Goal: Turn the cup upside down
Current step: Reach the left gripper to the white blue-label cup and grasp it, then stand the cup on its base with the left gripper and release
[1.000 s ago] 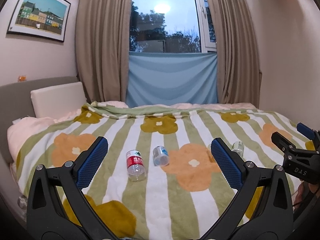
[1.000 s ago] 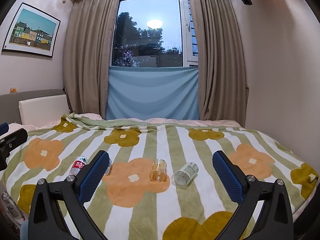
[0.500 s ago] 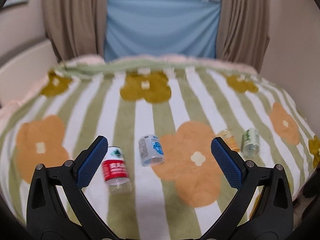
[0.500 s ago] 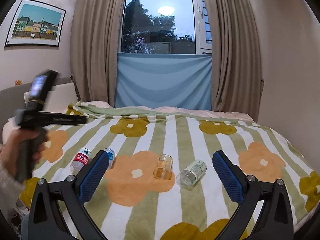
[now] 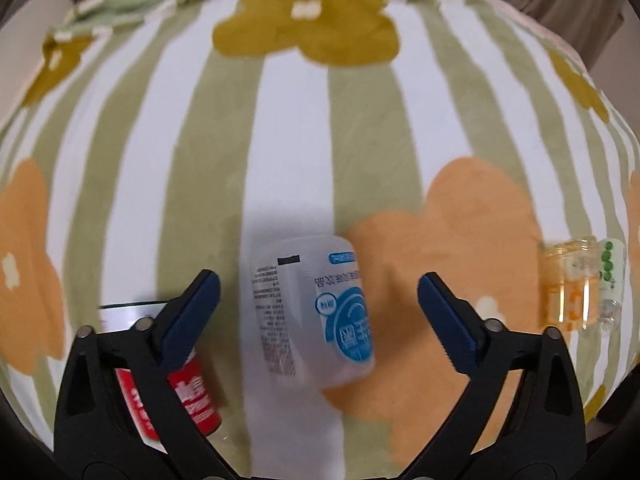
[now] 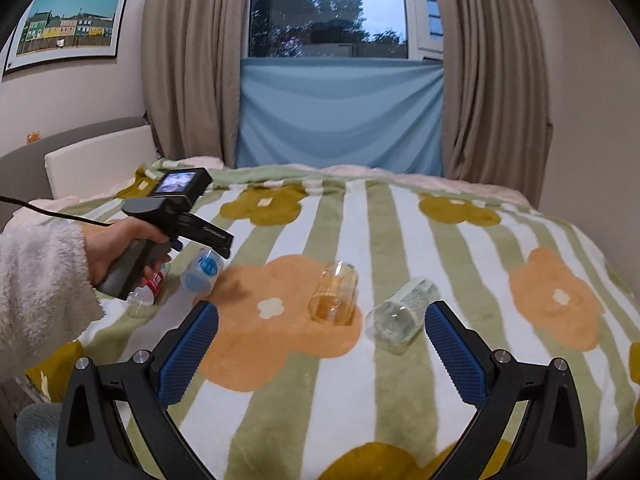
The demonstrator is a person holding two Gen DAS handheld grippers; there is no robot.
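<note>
Several cups lie on their sides on the striped flower blanket [image 5: 292,140]. A white cup with a blue label [image 5: 316,312] lies right between the fingers of my open left gripper [image 5: 318,304], which hovers over it; it also shows in the right wrist view [image 6: 200,270]. A red-label cup [image 5: 192,396] lies under the left finger. An amber glass cup [image 6: 336,292] and a clear cup with green print [image 6: 400,314] lie ahead of my open, empty right gripper [image 6: 322,344], well short of it. The left gripper [image 6: 218,242] shows from the side in the right wrist view.
The bed's blanket [image 6: 400,220] runs back to a blue cloth [image 6: 340,116] under the window, with curtains either side. A headboard cushion [image 6: 96,160] stands at the left. The bed's right edge [image 6: 612,264] drops off near the wall.
My left gripper has dropped forward and down over the blue-label cup, which now lies between its open fingers. The right gripper has barely moved.
</note>
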